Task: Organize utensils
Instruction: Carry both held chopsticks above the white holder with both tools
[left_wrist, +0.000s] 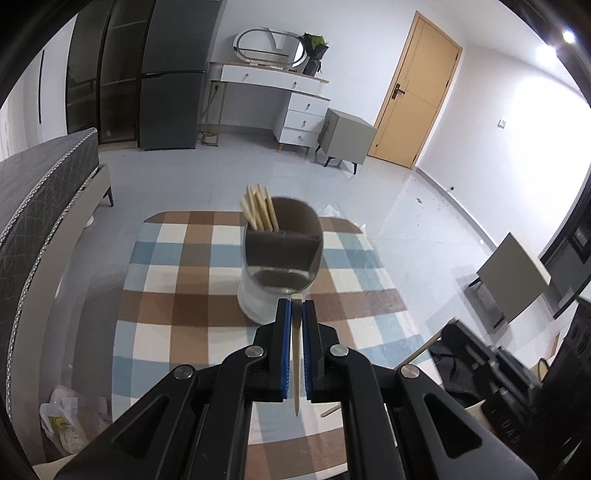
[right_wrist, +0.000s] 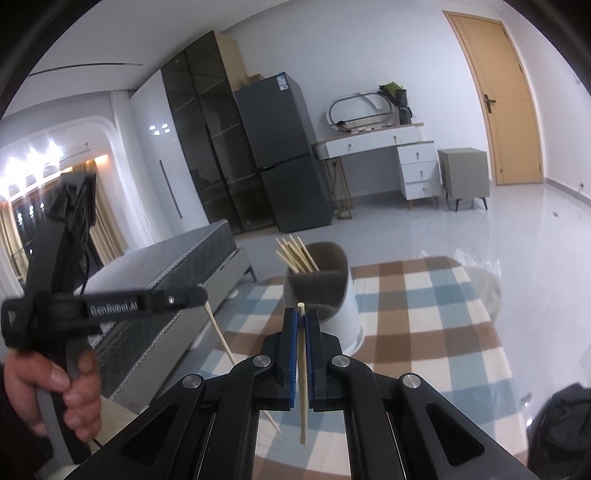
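Observation:
A grey-and-white utensil holder (left_wrist: 280, 258) (right_wrist: 325, 291) stands on the checked tablecloth (left_wrist: 184, 295), with several chopsticks (left_wrist: 260, 208) (right_wrist: 295, 254) in its back-left compartment. My left gripper (left_wrist: 295, 306) hovers just in front of the holder, shut on a single chopstick (left_wrist: 295, 354) that runs back between the blue pads. My right gripper (right_wrist: 302, 315) is also near the holder and shut on another chopstick (right_wrist: 302, 369). In the right wrist view the left gripper (right_wrist: 203, 297) shows at the left, held by a hand (right_wrist: 74, 387), its chopstick (right_wrist: 221, 332) slanting down.
A grey mattress on a bed frame (left_wrist: 44, 206) borders the table's left side. A plastic bag (left_wrist: 62, 417) lies on the floor below it. A small table (left_wrist: 513, 277) and dark gear (right_wrist: 561, 424) sit to the right. Fridge, dresser and door stand far behind.

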